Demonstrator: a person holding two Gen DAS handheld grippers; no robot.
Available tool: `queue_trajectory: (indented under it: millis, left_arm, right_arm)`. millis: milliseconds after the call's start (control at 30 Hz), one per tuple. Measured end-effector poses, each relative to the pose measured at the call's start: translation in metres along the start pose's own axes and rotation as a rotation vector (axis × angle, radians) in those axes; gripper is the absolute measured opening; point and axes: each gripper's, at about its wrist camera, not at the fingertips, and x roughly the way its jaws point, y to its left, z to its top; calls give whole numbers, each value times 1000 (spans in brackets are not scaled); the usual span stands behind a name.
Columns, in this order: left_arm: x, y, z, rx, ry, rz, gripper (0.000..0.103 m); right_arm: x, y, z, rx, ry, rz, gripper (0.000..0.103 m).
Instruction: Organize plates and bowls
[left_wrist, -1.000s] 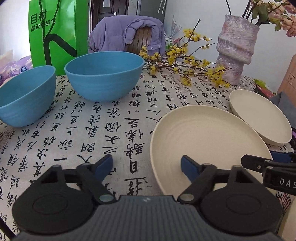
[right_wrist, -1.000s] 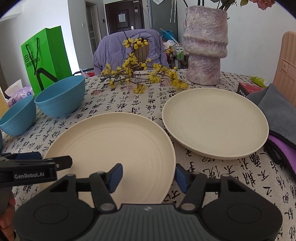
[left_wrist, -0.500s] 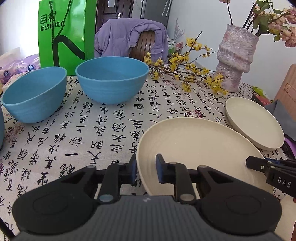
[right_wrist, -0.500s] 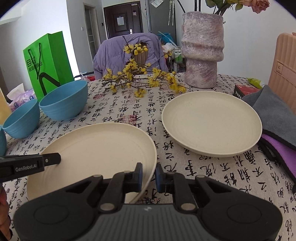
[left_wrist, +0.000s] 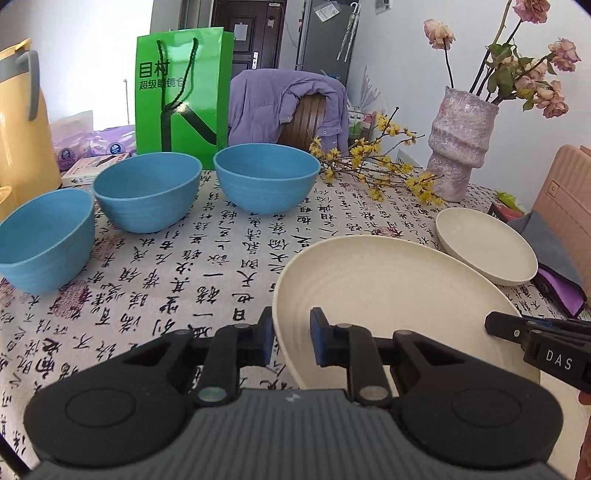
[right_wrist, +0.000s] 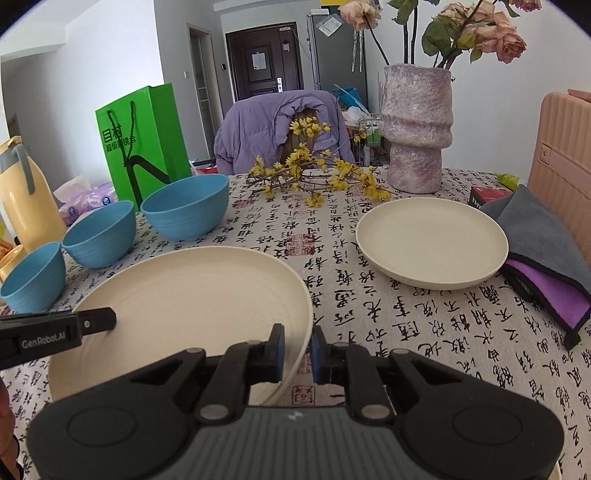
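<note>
A large cream plate (left_wrist: 388, 291) (right_wrist: 192, 295) hangs just above the tablecloth, held by both grippers. My left gripper (left_wrist: 291, 341) is shut on its left rim, and my right gripper (right_wrist: 297, 347) is shut on its right rim. A second cream plate (left_wrist: 484, 245) (right_wrist: 432, 245) lies flat on the table to the right. Three blue bowls (left_wrist: 266, 182) (left_wrist: 147, 192) (left_wrist: 44, 238) stand in a row at the left, also visible in the right wrist view (right_wrist: 186, 210). The other gripper's finger shows at each view's side edge.
A purple-pink vase (right_wrist: 415, 129) with dried roses and yellow flower sprigs (right_wrist: 314, 177) sit at the table's back. A green paper bag (left_wrist: 183, 92), a yellow jug (left_wrist: 22, 122) and tissue packs are back left. Grey and purple cloths (right_wrist: 543, 251) lie at the right edge.
Both grippers went from open to shut on the large plate's opposite rims. They then drew back and rose with it, so the bowls and second plate look farther away.
</note>
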Motion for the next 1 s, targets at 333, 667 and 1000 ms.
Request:
queue_trajectory:
  millis: [333,667,1000]
  left_arm:
    - [-78,18,-48,-35,-46,11,21]
    - [-140,42,-104,-81,-59,58,21]
    - [-159,45,-120,-79,-68,74,20]
  right_arm:
    - [-69,28,-42,-29,-51,32,14]
    - [-123,60,-95,-82,-76,69,14]
    - [-141,69,-117,-95,-69,89,14]
